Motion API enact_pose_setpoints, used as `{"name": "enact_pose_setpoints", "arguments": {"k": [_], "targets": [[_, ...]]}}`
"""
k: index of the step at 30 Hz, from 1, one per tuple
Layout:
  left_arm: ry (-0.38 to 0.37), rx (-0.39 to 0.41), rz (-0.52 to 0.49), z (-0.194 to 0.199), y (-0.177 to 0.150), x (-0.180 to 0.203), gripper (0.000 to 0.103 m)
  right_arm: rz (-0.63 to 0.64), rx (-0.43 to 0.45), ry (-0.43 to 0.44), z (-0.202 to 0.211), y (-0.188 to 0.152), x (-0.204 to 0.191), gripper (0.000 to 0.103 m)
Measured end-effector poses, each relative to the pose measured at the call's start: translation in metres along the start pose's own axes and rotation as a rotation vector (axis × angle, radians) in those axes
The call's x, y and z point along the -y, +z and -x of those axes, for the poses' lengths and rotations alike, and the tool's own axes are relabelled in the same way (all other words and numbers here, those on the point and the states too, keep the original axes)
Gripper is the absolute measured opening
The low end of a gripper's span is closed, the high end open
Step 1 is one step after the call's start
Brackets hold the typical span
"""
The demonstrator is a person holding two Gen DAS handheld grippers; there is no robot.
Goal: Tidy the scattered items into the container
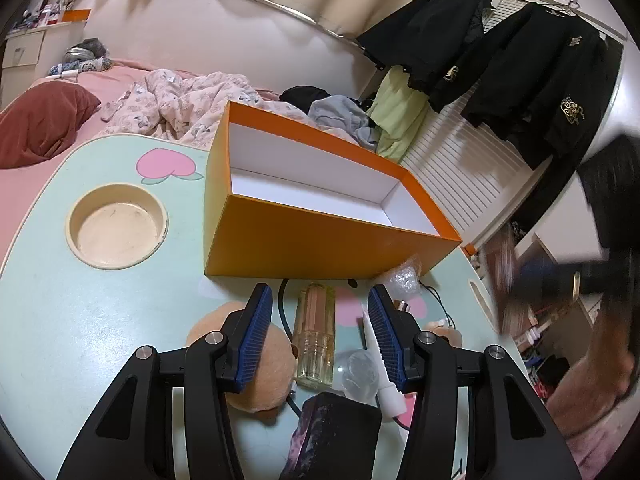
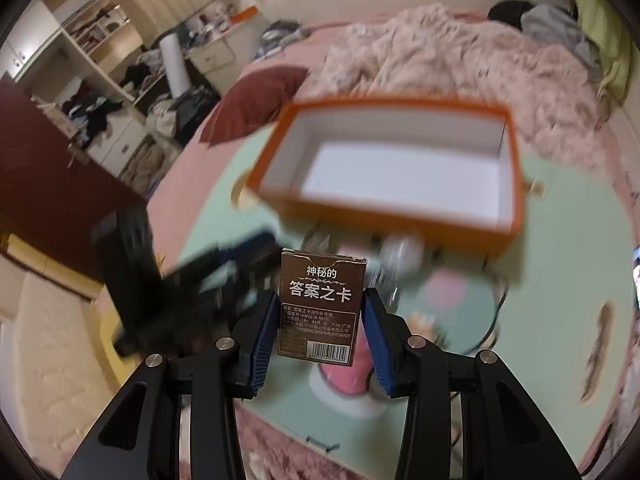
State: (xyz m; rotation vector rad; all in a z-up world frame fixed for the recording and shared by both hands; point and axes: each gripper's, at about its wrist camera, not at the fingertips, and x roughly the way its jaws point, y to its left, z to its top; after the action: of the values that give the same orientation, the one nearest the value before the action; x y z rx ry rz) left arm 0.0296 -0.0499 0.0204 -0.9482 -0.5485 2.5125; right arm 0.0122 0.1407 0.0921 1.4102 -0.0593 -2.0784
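Slippage is the main worry: the right gripper point(image 2: 320, 320) is pinching a brown card deck box point(image 2: 319, 304) between its blue fingers point(image 2: 262, 344), gripping only the lower sides while the upper half is standing free above them. The right wrist view is smearing heavily, which suggests fast travel, and a quick swing could be twisting the box out of that narrow hold before it is over the orange container point(image 2: 392, 168), which is sitting open and empty farther ahead on the mint-green surface point(image 2: 560, 240).

Releasing early would be dropping the deck onto the clutter at the near side of the container. Its near wall is also standing tall, so a low approach could be clipping the rim and shoving the light container toward the bed.

The left gripper point(image 1: 320, 336) is hovering with fingers spread and holding nothing, straddling a clear glass bottle point(image 1: 314, 336) lying near the container's front wall point(image 1: 320, 240). A cable point(image 1: 285, 312), a plush toy point(image 1: 256, 364) and a white tube point(image 1: 380, 360) are crowding that bottle, so closing there could be snagging a neighbour.
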Motion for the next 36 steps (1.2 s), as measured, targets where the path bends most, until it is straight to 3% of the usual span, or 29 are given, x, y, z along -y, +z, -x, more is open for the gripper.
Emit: {"name": "enact_pose_setpoints", "arguments": {"k": [6, 10, 11, 13, 19, 24, 27, 32, 33, 34, 35, 36], "targets": [[0.009, 0.003, -0.008, 0.0, -0.001, 0.001, 0.051, 0.003, -0.026, -0.031, -0.027, -0.033, 0.009, 0.042], [0.002, 0.003, -0.001, 0.0, -0.001, 0.001, 0.051, -0.023, 0.014, -0.034, -0.024, -0.041, 0.018, 0.044], [0.002, 0.003, 0.0, 0.0, -0.002, 0.001, 0.051, -0.025, 0.035, -0.032, -0.02, -0.043, 0.019, 0.048], [0.001, 0.004, 0.001, 0.001, -0.002, 0.001, 0.051, -0.023, 0.088, -0.041, -0.01, -0.048, 0.021, 0.066], [0.002, 0.006, 0.001, 0.001, -0.003, 0.0, 0.051, -0.013, 0.283, -0.089, 0.023, -0.068, 0.014, 0.073], [0.029, 0.026, 0.0, 0.007, -0.001, -0.002, 0.051, 0.062, 0.435, -0.272, 0.025, -0.1, 0.004, 0.081], [0.054, 0.039, 0.001, 0.014, 0.001, -0.002, 0.051, 0.144, 0.454, -0.343, 0.016, -0.119, -0.006, 0.081], [0.091, 0.088, -0.032, 0.046, -0.017, 0.009, 0.051, 0.196, 0.455, -0.336, 0.004, -0.138, -0.019, 0.082], [0.095, 0.072, -0.043, 0.05, -0.021, 0.012, 0.054, 0.186, 0.446, -0.333, -0.001, -0.139, -0.02, 0.083], [0.112, 0.045, -0.059, 0.054, -0.027, 0.016, 0.065, 0.175, 0.44, -0.339, -0.006, -0.142, -0.02, 0.083], [0.136, 0.029, -0.079, 0.057, -0.033, 0.02, 0.07, 0.175, 0.438, -0.342, -0.01, -0.145, -0.022, 0.083], [0.162, 0.023, -0.104, 0.06, -0.038, 0.025, 0.07, 0.183, 0.442, -0.348, -0.014, -0.147, -0.023, 0.083]]}}
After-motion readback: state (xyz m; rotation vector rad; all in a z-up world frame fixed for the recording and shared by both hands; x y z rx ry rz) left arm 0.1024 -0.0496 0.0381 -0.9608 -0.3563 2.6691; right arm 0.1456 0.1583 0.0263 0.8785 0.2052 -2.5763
